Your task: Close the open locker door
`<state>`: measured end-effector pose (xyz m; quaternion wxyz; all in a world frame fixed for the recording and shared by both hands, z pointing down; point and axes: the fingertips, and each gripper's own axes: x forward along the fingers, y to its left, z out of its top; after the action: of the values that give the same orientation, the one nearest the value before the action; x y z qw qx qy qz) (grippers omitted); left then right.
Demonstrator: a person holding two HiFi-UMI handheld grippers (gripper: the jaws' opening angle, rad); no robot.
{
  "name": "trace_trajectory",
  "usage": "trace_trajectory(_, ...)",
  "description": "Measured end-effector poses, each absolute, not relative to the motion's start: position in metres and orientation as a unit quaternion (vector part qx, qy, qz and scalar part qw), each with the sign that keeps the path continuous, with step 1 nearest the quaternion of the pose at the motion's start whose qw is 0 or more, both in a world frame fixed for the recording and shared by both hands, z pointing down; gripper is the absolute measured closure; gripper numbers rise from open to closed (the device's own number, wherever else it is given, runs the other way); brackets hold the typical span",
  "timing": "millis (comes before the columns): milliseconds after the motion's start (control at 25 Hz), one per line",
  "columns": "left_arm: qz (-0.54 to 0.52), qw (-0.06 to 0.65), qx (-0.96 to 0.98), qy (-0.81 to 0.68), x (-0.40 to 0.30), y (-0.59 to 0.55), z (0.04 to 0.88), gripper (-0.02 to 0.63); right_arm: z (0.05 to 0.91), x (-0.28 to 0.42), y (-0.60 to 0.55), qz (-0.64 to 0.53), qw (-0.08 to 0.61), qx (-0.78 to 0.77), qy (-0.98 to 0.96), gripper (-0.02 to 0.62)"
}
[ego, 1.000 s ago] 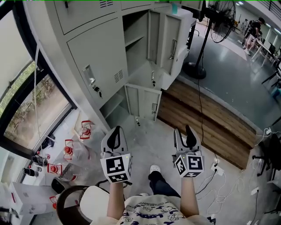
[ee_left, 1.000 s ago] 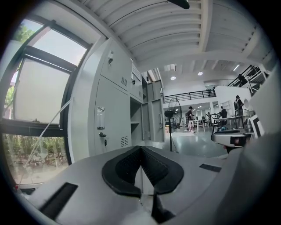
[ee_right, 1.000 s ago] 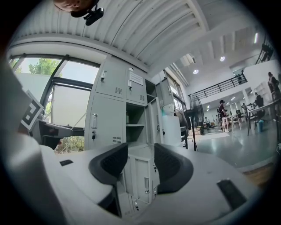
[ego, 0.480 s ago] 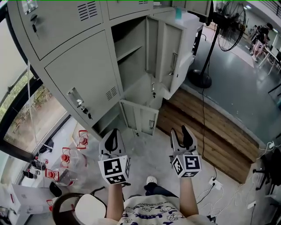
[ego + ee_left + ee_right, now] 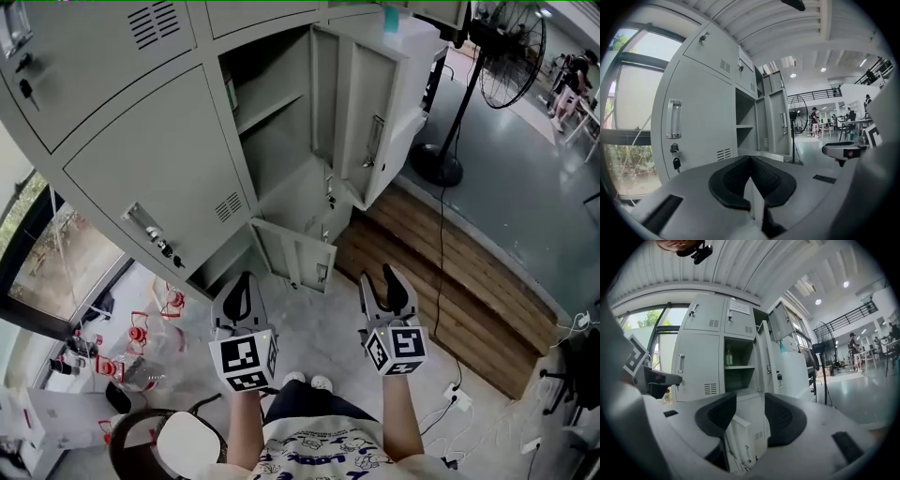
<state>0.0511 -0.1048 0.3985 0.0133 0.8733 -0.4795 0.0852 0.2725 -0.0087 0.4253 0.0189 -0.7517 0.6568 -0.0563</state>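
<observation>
The bank of grey metal lockers fills the head view from 9 to 12 o'clock. The open locker door is at about 12 to 1 o'clock, swung far out from its upper compartment, with its handle facing the room. Inside that compartment, the right gripper view shows a green bottle standing on a shelf. Directly below, a smaller lower door also hangs open, near the floor.

Both tools are held low, at 6 o'clock of the head view. They are well apart from the lockers and point towards them.

The left tool sits at about 7 o'clock. Its own view shows the tool narrow, with the black pad tips meeting and nothing gripped. The closed locker beside the open one has a key hanging in its lock.

The right tool sits at about 5 o'clock. Its own view shows the tool wide, with a clear gap between the pads and nothing in it. The lower door shows through that gap, far off and untouched.

A wooden platform runs along at 3 to 4 o'clock. A pedestal fan stands at 2 o'clock.
</observation>
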Motion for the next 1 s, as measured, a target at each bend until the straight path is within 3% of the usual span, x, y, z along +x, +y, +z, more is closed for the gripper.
trace_trajectory(1000, 0.110, 0.031, 0.888, -0.445, 0.107, -0.215, 0.435, 0.603, 0.496, 0.267, -0.128, -0.102, -0.049, -0.690, 0.714, 0.405)
